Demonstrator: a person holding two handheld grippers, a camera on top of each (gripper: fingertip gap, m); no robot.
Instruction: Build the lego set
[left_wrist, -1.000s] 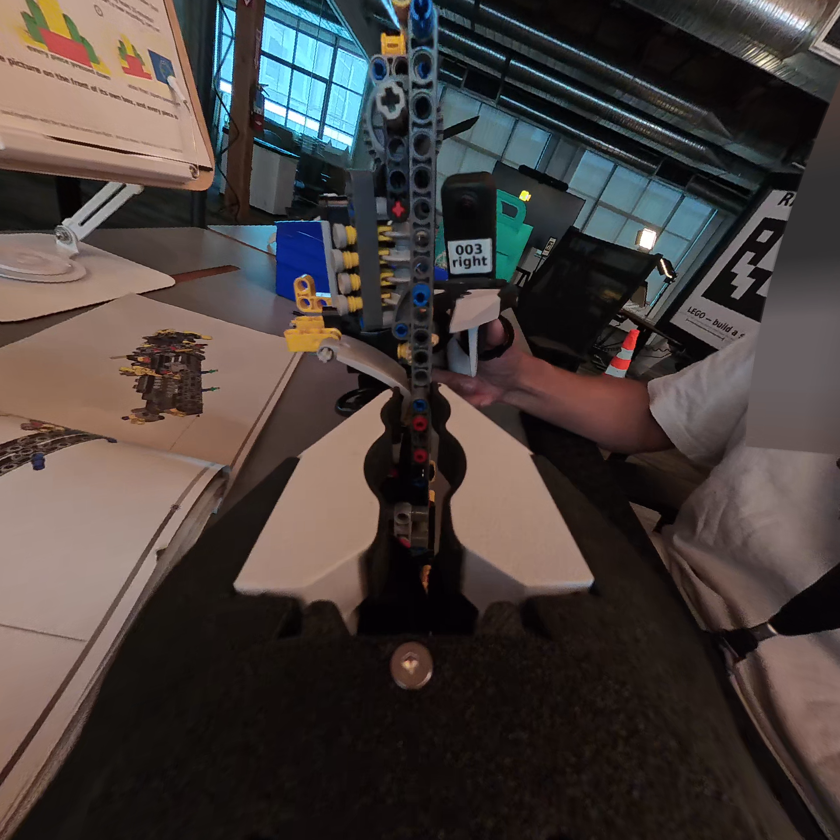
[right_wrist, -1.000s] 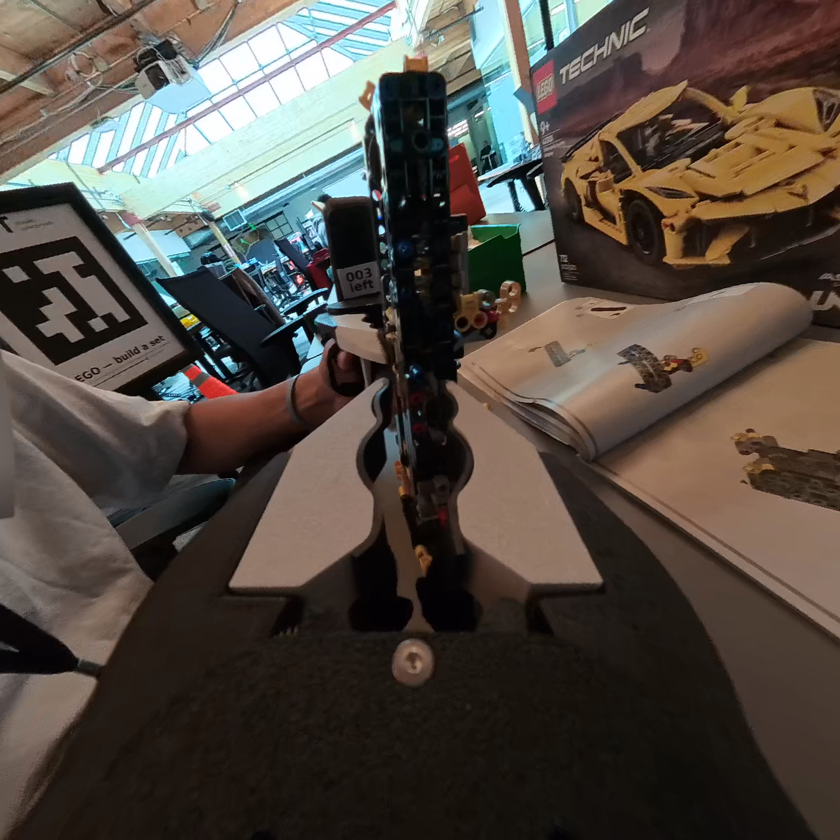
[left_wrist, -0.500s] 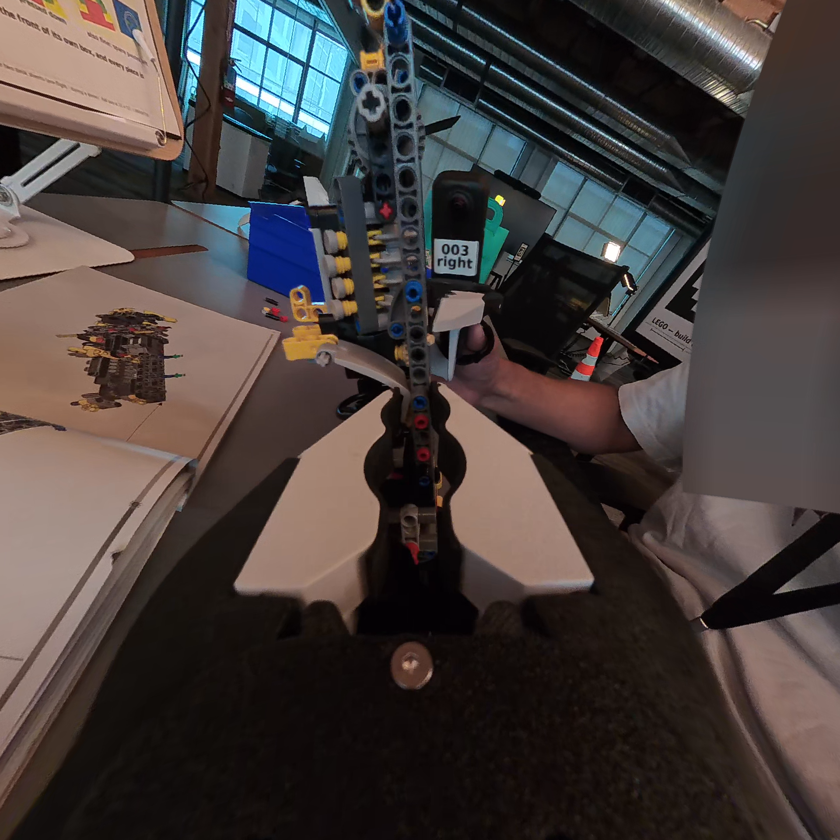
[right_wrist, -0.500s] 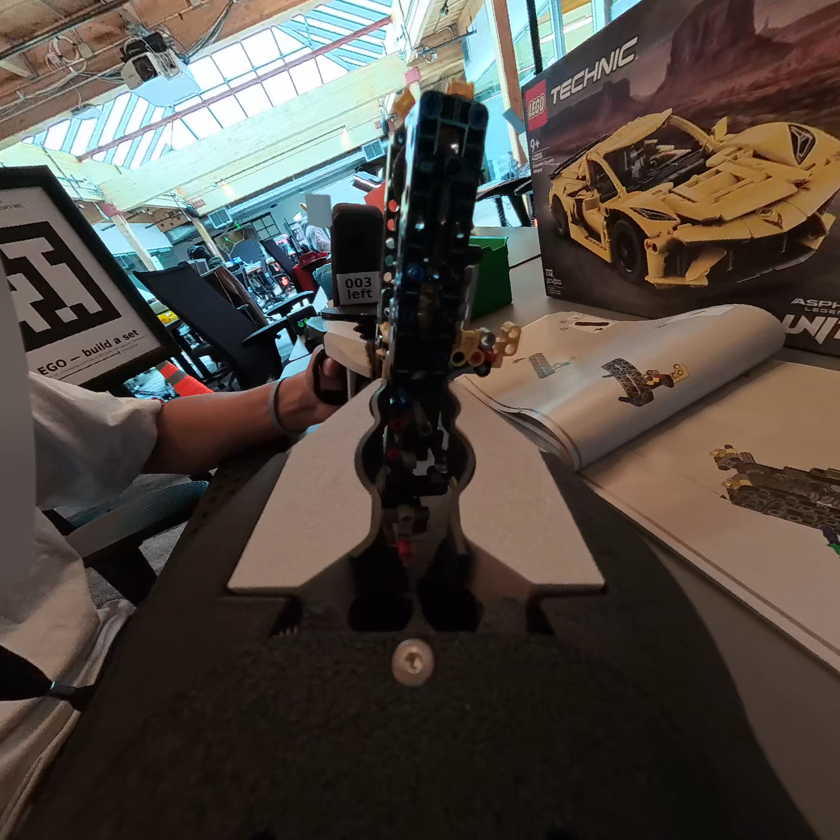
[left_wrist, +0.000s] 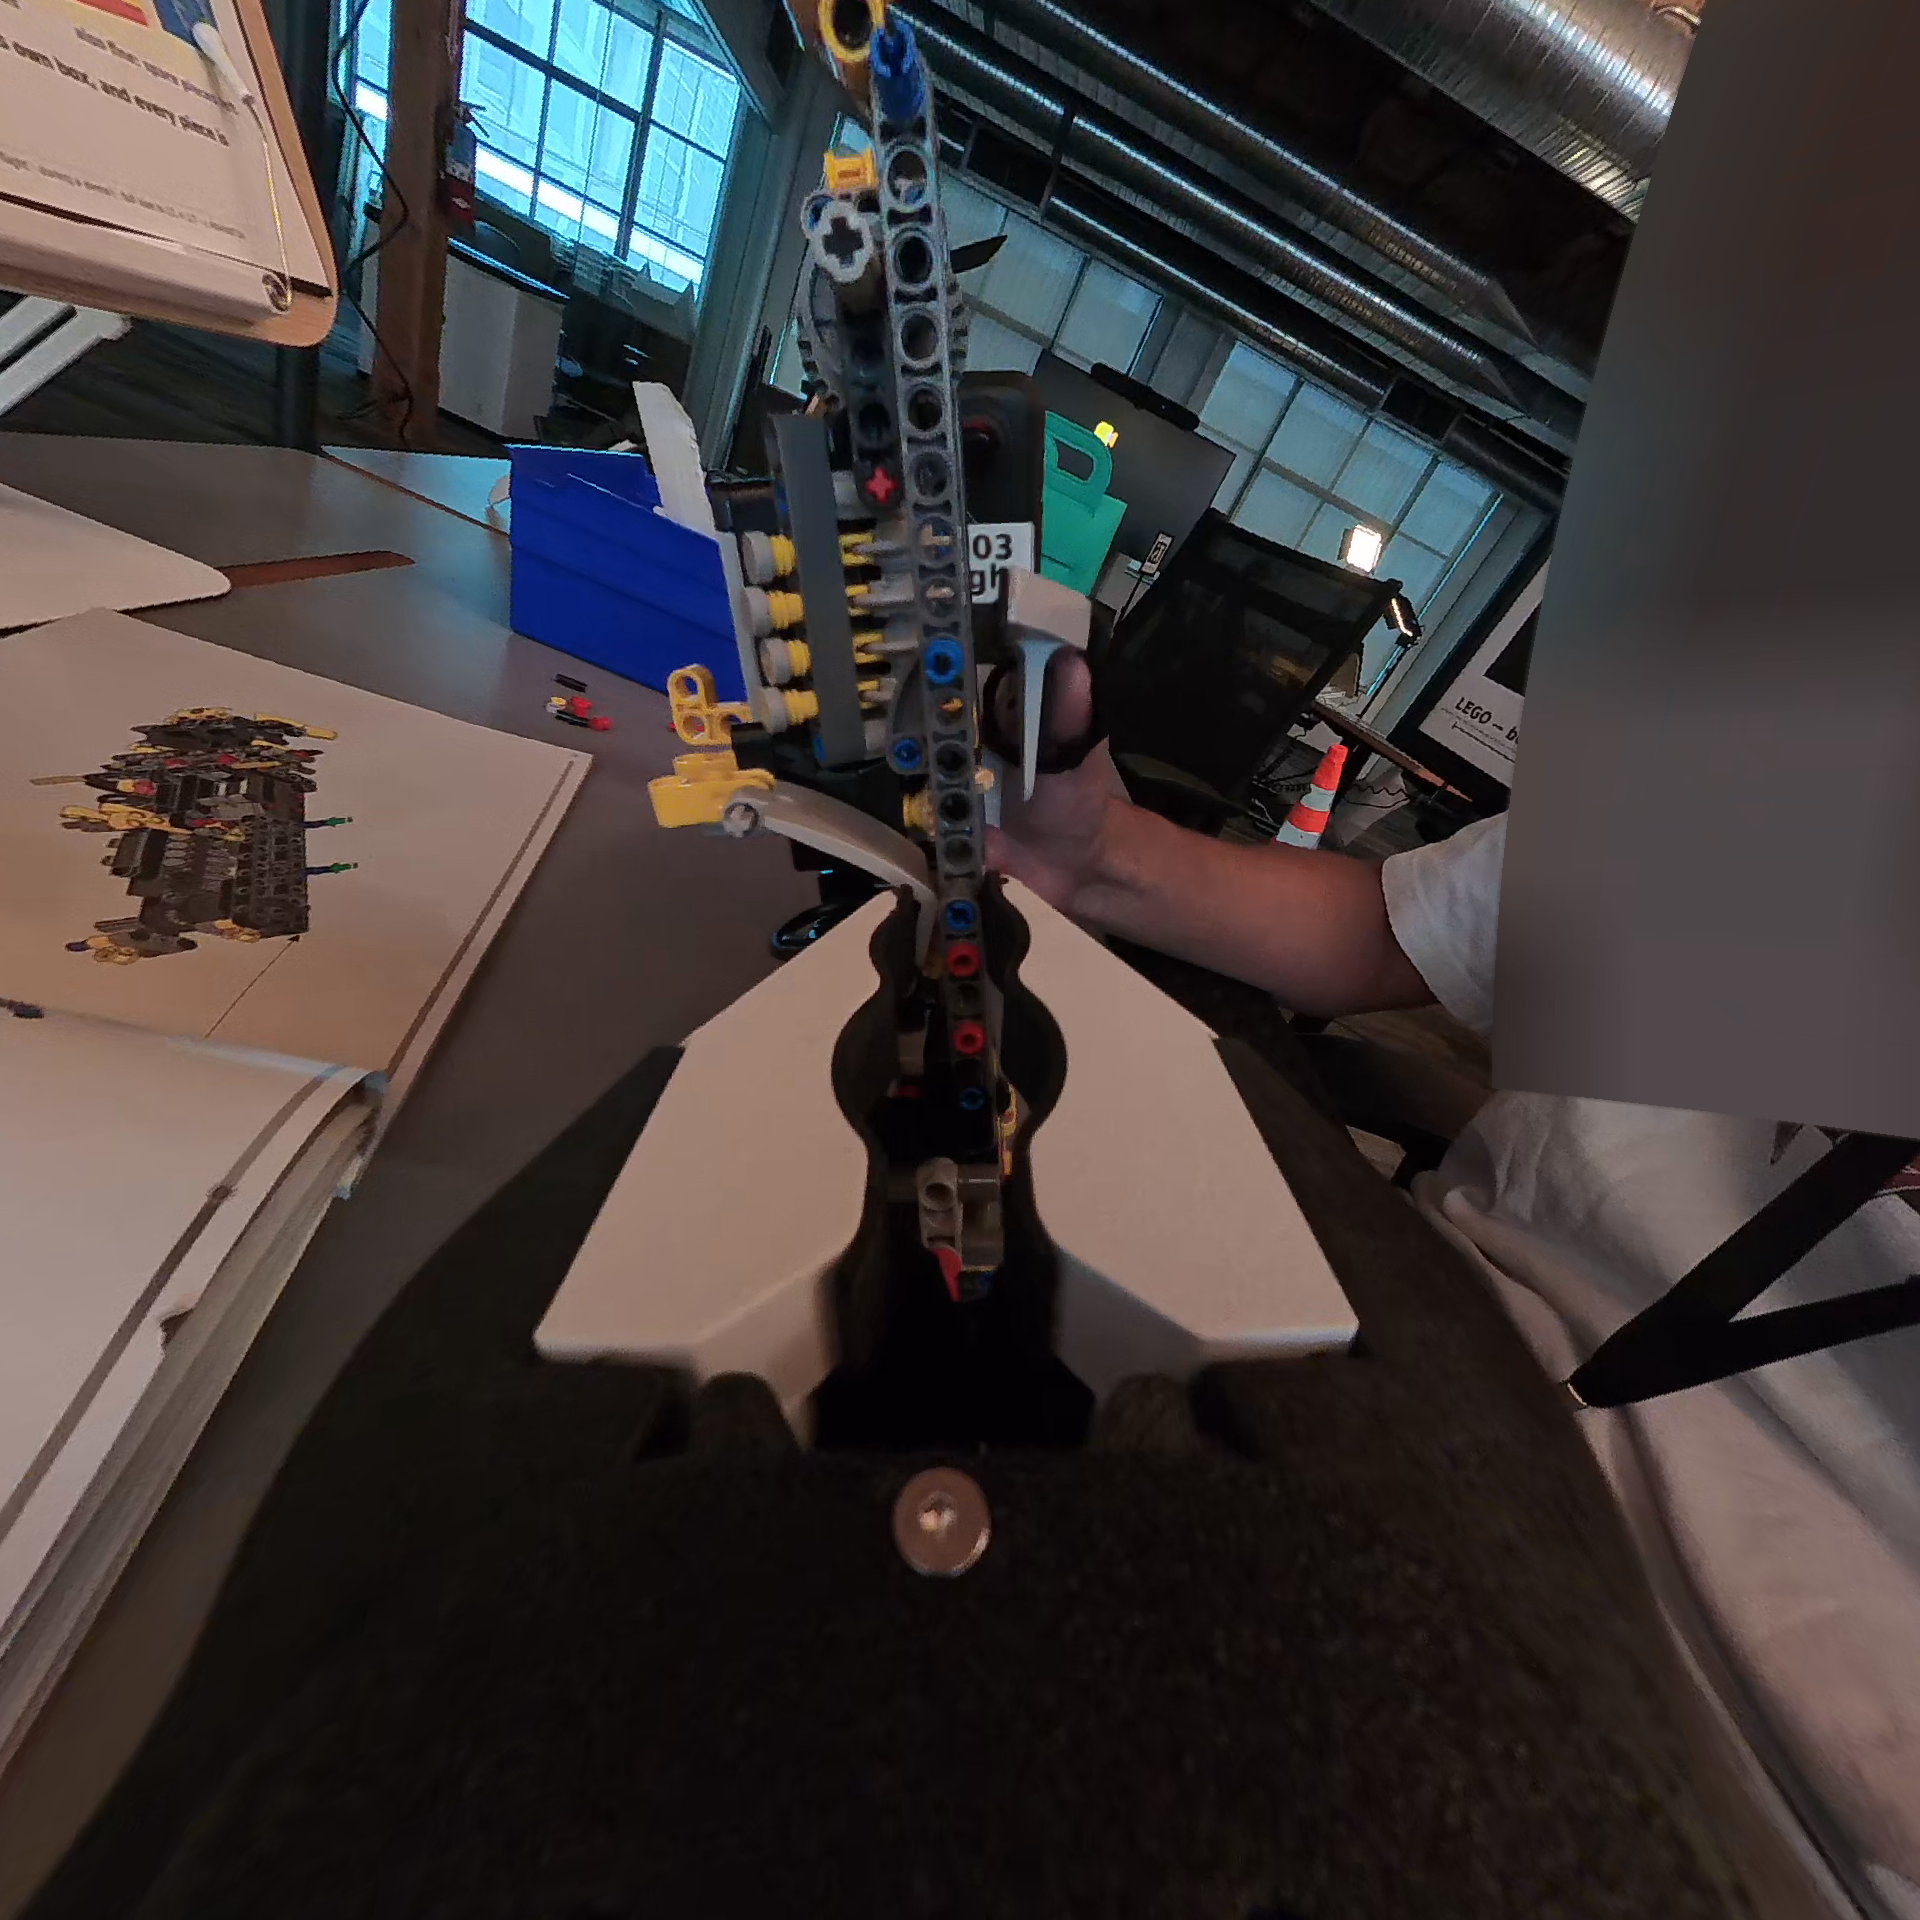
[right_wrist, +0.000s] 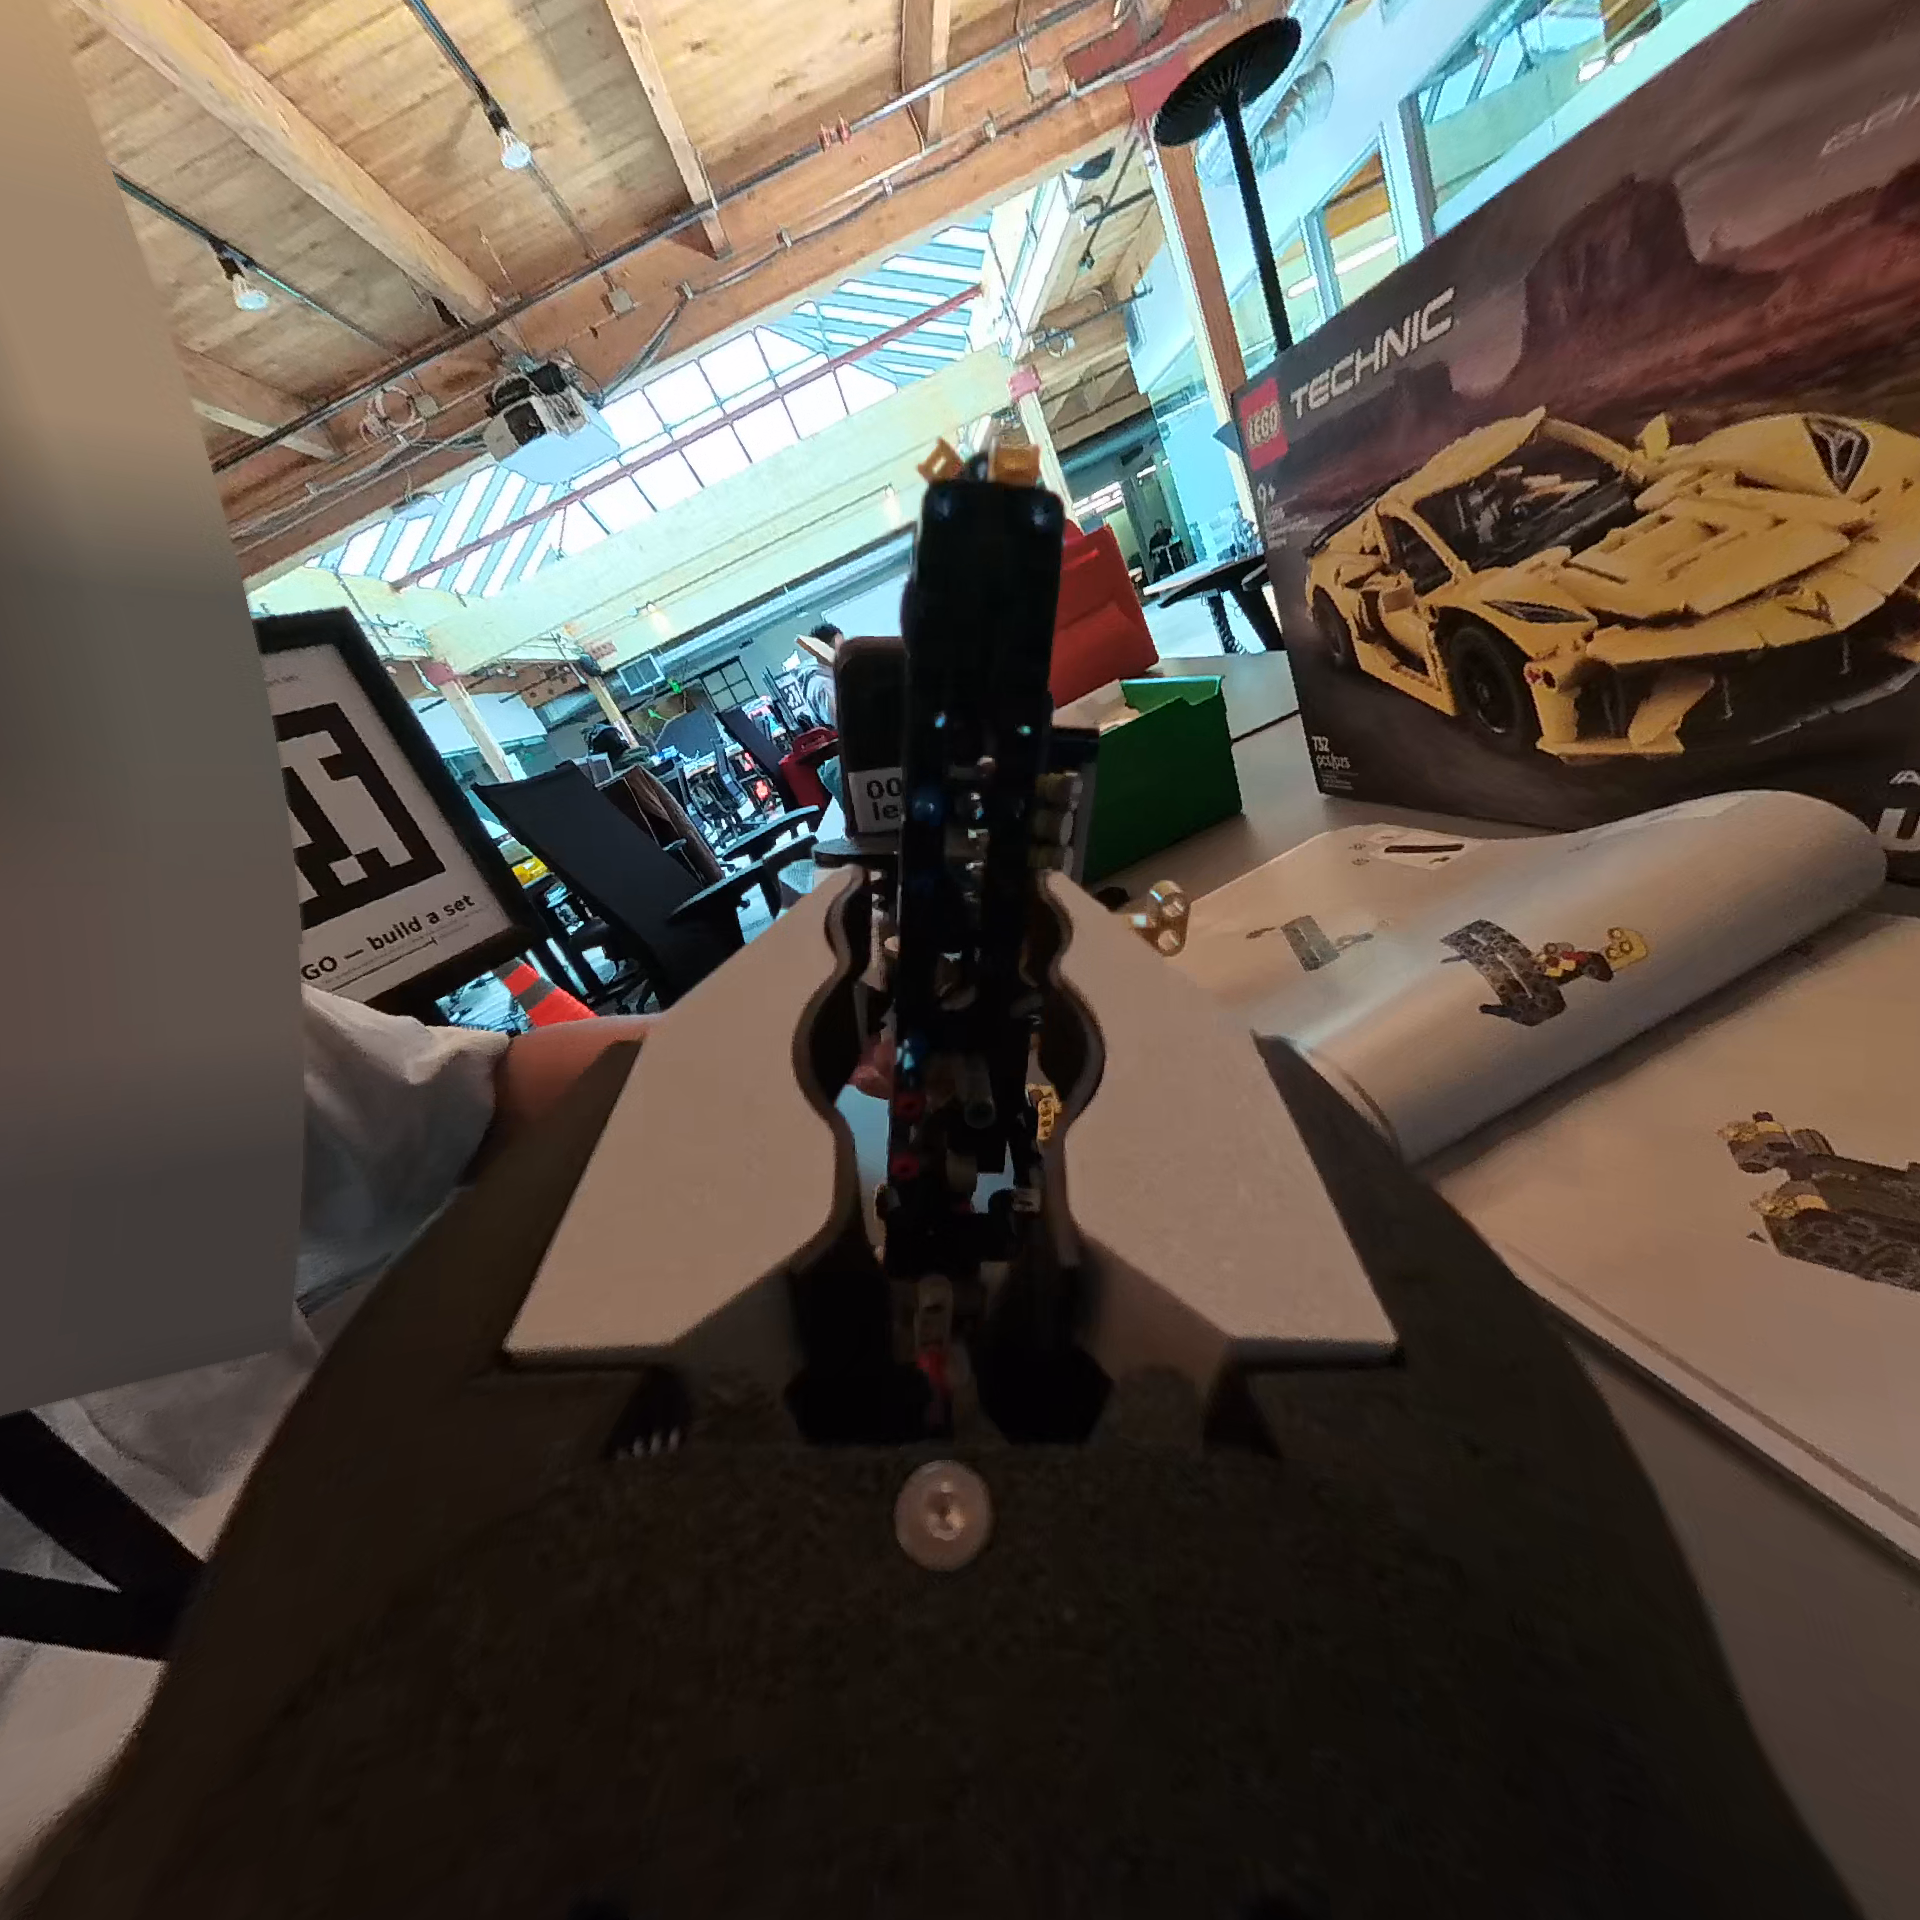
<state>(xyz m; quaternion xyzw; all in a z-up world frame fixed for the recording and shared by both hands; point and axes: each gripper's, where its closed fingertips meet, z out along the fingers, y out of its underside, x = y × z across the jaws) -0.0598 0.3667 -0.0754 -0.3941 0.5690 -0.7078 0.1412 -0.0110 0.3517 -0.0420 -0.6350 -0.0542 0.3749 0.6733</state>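
- The left claw (left_wrist: 951, 935) was clamped on one end of a half-built model (left_wrist: 914, 582), its two pale fingers (left_wrist: 727, 1174) pressed against the grey beam between them.
- The right claw (right_wrist: 956, 904) gripped the same model (right_wrist: 982, 790) from the opposite end, fingers (right_wrist: 686, 1174) closed against its dark frame, the whole piece held upright above the table (left_wrist: 623, 935).
- A curved grey part and a yellow connector (left_wrist: 698, 795) jutted from the model toward the open instruction book (left_wrist: 260, 831).
- A few loose pieces (left_wrist: 577, 712) lay on the table near a blue bin (left_wrist: 603, 582).
- The set's box (right_wrist: 1600, 582), showing a yellow car, stood behind the book (right_wrist: 1558, 966), beside a green bin (right_wrist: 1164, 769).
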